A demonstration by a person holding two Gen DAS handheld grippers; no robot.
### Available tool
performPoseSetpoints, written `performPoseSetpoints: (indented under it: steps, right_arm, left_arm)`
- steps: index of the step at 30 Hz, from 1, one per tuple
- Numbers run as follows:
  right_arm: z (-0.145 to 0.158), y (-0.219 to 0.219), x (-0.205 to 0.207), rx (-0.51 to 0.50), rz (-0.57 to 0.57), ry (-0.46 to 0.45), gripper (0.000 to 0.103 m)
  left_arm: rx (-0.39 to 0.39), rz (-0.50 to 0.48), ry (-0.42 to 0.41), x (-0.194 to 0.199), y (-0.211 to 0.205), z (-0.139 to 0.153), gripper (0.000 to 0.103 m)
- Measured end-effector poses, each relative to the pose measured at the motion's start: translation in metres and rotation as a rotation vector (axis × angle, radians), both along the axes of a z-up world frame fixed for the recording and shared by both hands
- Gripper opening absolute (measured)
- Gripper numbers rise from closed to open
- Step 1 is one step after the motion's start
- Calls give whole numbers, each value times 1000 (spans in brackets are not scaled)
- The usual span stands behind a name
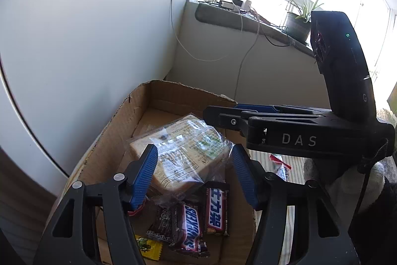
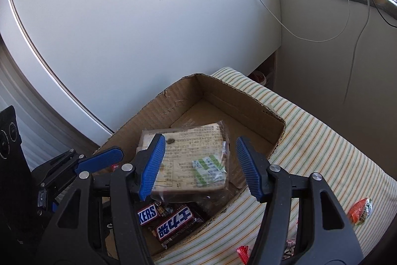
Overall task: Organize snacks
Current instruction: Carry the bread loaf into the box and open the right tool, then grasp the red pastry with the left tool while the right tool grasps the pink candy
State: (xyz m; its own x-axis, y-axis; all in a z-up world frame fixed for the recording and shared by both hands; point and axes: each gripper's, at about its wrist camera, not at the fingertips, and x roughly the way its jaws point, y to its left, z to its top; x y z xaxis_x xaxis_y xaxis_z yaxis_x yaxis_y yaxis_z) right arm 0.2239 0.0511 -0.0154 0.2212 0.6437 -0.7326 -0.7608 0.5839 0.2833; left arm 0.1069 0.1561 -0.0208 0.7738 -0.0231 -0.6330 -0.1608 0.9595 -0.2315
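Observation:
An open cardboard box [image 1: 119, 131] [image 2: 248, 103] sits on a striped cloth [image 2: 322, 140]. Inside lies a clear-wrapped bread pack [image 1: 183, 153] [image 2: 193, 160], partly over two Snickers bars [image 1: 191, 225] [image 2: 173, 225] and small wrapped sweets [image 1: 148, 246]. My left gripper [image 1: 196, 173] is open above the box, fingers either side of the bread pack, holding nothing. My right gripper [image 2: 201, 165] is also open and empty above the bread. The right gripper also shows in the left wrist view [image 1: 223, 116]. The left gripper's blue finger [image 2: 99, 160] shows in the right wrist view.
Loose red-wrapped snacks lie on the cloth right of the box [image 2: 359, 211] [image 2: 243, 253] [image 1: 280, 163]. A white wall panel [image 2: 148, 29] stands behind the box. A windowsill [image 1: 248, 21] holds a potted plant [image 1: 297, 24], chargers and hanging cables.

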Motion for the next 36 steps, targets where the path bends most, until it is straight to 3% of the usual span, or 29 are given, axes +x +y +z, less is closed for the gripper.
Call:
performPoseSetpoints:
  steps: [19, 25, 31, 36]
  right_arm:
    - [17, -40, -9, -4, -101, -48, 62]
    - [20, -71, -16, 42, -129, -27, 62]
    - [28, -109, -32, -12, -130, -81, 62]
    - [23, -161, -37, -41, -200, -81, 63]
  left_arm:
    - [26, -23, -26, -17, -18, 11, 61]
    - [39, -45, -38, -24, -31, 16, 61]
    - [31, -74, -34, -26, -44, 14, 61]
    - [28, -131, -39, -26, -65, 14, 60]
